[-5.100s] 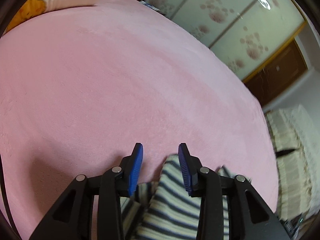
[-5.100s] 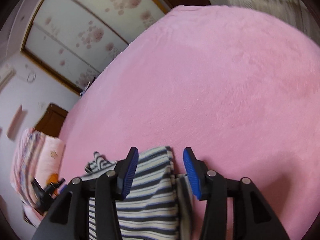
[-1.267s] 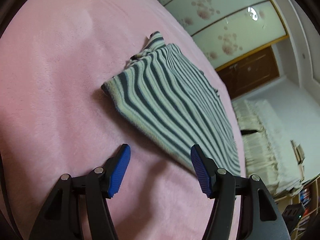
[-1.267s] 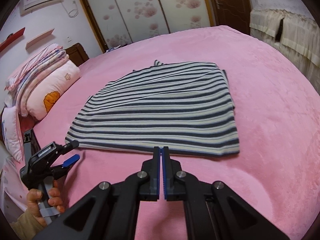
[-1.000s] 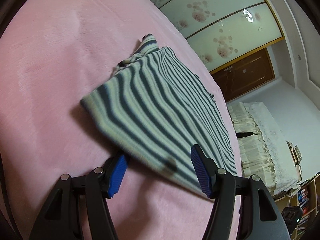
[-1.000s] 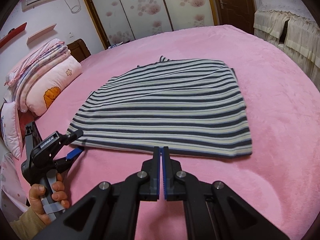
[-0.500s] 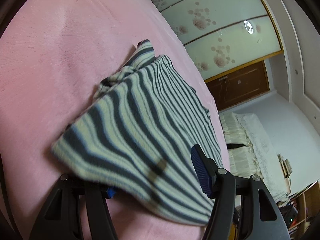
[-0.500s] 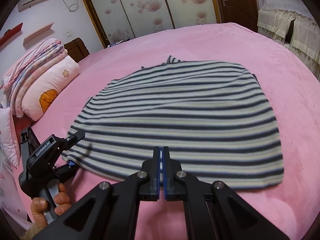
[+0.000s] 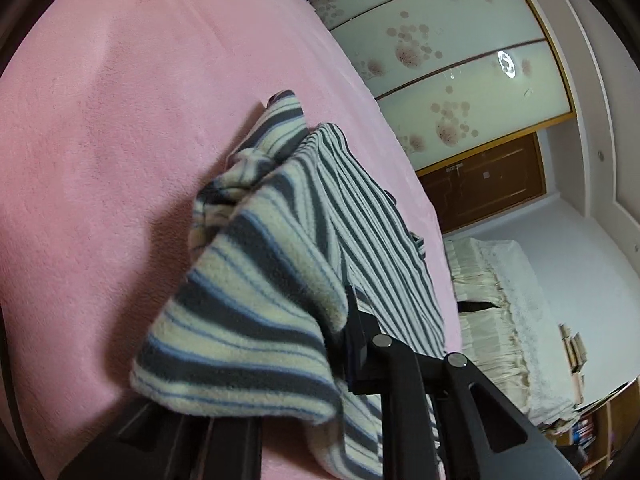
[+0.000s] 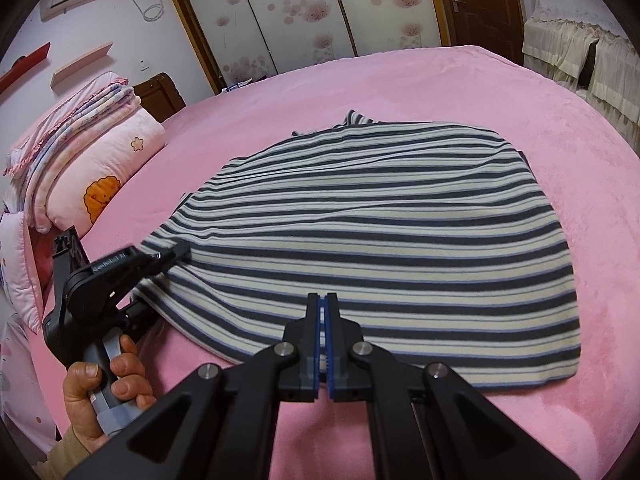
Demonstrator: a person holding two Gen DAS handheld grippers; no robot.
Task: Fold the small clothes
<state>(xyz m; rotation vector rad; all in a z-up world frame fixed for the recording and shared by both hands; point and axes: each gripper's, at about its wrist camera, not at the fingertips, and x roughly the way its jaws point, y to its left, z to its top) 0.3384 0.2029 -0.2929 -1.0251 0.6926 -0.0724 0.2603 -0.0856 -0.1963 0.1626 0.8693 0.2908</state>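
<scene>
A navy-and-cream striped garment point(image 10: 380, 220) lies spread on the pink bed point(image 10: 540, 120). My left gripper point(image 10: 172, 256) sits at its near-left corner, held by a hand point(image 10: 108, 384). In the left wrist view the left gripper point(image 9: 340, 312) has its jaws closing on that corner. The striped garment point(image 9: 260, 300) bunches between the jaws and drapes over the left finger, hiding it. My right gripper point(image 10: 323, 308) is shut with nothing in it, its tips over the garment's near edge.
Pink pillows point(image 10: 104, 176) and folded quilts point(image 10: 72, 116) are stacked at the left of the bed. Flowered wardrobe doors point(image 10: 304, 20) and a brown door point(image 10: 476, 4) stand behind. A lace-covered piece of furniture point(image 10: 580, 44) is at the right.
The left gripper slid in under the garment's corner and its jaws came together on it, lifting the corner. The right gripper moved forward to the near edge and stayed shut.
</scene>
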